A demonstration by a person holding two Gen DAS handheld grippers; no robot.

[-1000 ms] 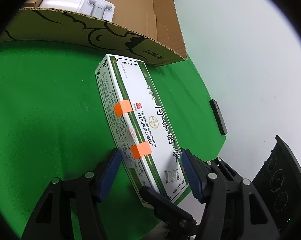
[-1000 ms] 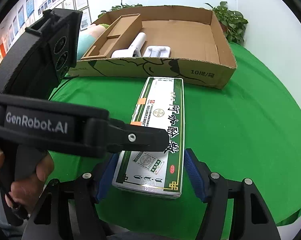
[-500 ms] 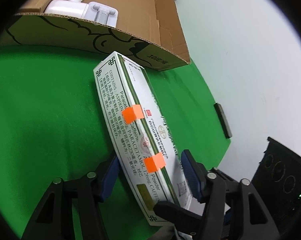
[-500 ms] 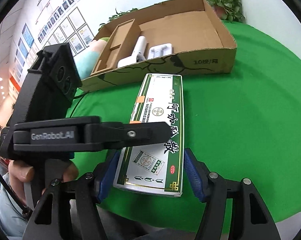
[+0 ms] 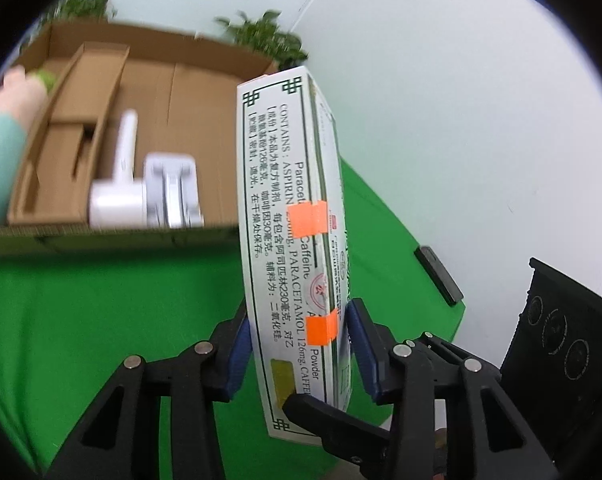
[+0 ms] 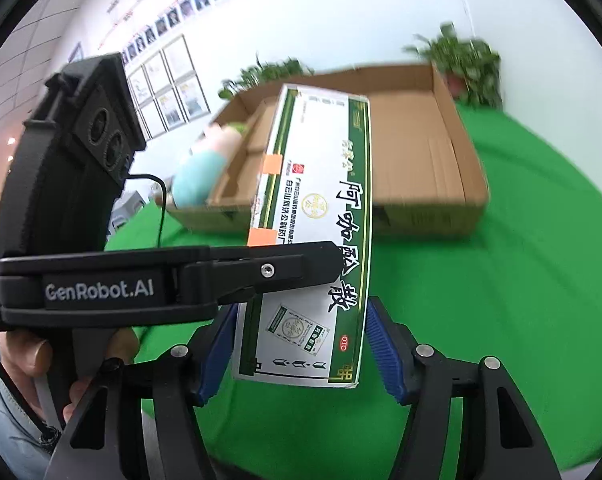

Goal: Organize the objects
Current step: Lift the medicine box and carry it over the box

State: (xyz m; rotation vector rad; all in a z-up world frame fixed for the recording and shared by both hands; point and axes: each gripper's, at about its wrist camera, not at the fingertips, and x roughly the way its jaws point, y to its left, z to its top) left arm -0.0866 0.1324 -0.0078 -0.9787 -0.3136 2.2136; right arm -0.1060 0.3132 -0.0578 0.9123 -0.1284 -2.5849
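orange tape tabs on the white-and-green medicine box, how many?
2. Both sit on the white-and-green medicine box long edge: one orange tape tab near mid-length, one orange tab nearer the grippers. Hidden sides may carry more.

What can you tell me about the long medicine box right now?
The medicine box is a long, flat white carton with green borders, large black Chinese characters, small English ingredient text on its side and two orange tape tabs. It is lifted off the green tablecloth, far end raised toward the cardboard tray. The left gripper clamps its faces, jaws closing; the right gripper brackets its near end across the width.
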